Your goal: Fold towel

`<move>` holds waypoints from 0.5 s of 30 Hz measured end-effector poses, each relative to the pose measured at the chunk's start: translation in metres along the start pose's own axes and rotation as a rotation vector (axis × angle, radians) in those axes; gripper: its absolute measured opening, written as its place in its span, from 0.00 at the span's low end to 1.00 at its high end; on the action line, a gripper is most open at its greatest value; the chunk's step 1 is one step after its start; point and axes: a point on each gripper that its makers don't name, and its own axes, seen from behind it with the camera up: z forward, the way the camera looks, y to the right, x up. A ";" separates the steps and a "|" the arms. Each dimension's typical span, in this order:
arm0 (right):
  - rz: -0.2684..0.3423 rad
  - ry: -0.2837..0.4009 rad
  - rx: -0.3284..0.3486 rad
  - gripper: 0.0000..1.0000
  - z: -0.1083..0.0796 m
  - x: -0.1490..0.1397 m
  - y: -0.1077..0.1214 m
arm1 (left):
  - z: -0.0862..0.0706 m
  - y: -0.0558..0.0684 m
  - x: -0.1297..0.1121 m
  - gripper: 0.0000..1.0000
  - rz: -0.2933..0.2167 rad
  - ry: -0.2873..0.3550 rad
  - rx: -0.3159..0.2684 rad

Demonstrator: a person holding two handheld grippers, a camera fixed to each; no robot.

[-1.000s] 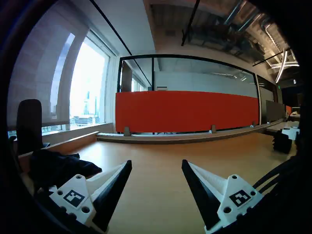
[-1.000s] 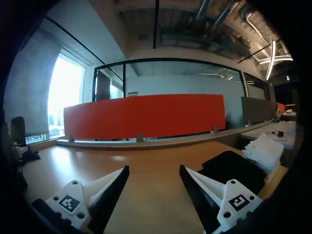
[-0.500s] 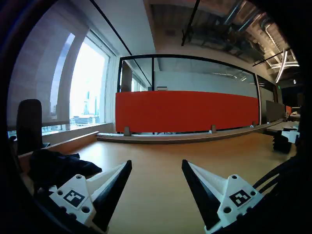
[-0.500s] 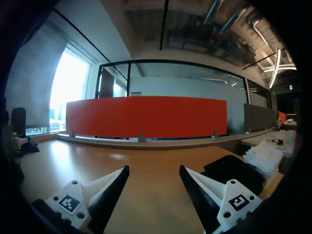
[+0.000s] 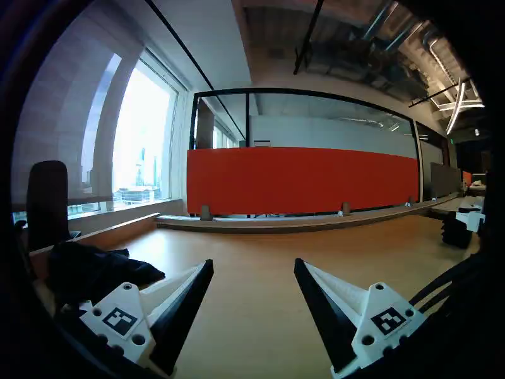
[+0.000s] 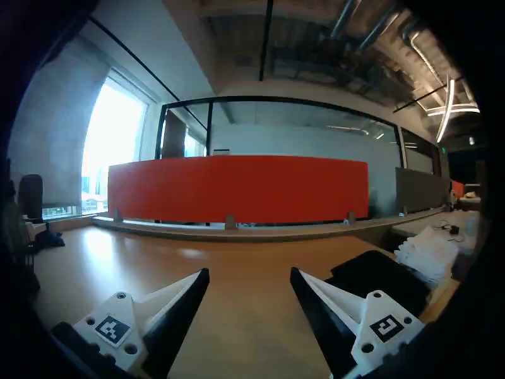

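Left gripper view looks low along a wooden bench [image 5: 265, 252], with the left tool [image 5: 252, 262] held just above the surface. Its two fingers stand wide apart and nothing is between them. A dark crumpled towel [image 5: 95, 271] lies in a loose heap on the bench at the near left, just beside the left finger but not touching it. Behind the heap stands a dark chair [image 5: 47, 202] in front of a bright window [image 5: 142, 145]. An orange panel [image 5: 303, 180] runs along the far edge of the bench.

In the right gripper view, the right tool [image 6: 249, 271] is likewise spread open over bare wood and grips nothing. A folded black towel [image 6: 379, 278] lies flat on the bench at the near right, partly hidden behind the right finger. A stack of white cloths [image 6: 432, 249] sits just beyond it, farther right; I cannot tell what the stack rests on.
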 end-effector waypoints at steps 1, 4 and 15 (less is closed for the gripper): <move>0.000 0.000 0.000 0.99 0.000 0.000 0.000 | 0.000 0.000 0.000 0.95 0.000 0.000 0.000; 0.000 0.000 0.000 1.00 0.000 0.000 0.000 | 0.000 0.000 0.000 0.95 0.000 0.000 0.000; 0.000 0.000 0.000 0.99 0.000 0.000 0.000 | 0.000 -0.001 0.001 0.95 0.000 -0.001 0.000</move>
